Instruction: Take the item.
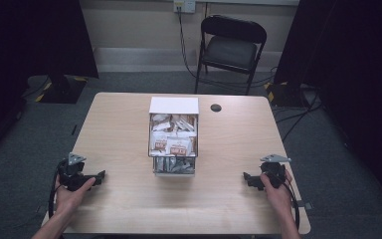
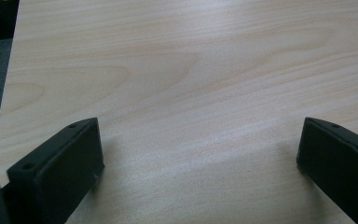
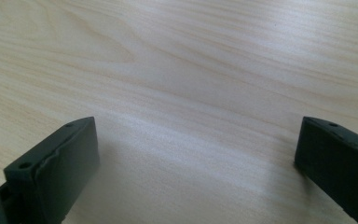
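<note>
Resting on the wooden table (image 1: 119, 124), the left gripper (image 1: 99, 178) and right gripper (image 1: 247, 178) sit at opposite edges, both claws spread wide with nothing between them, pointing inward at each other. The clear box of packets (image 1: 173, 142) stands mid-table between them, well apart from both, its long axis running away from the person

Packet labels in clear box (image 1: 173, 141) — print too small, unreadable.
</note>
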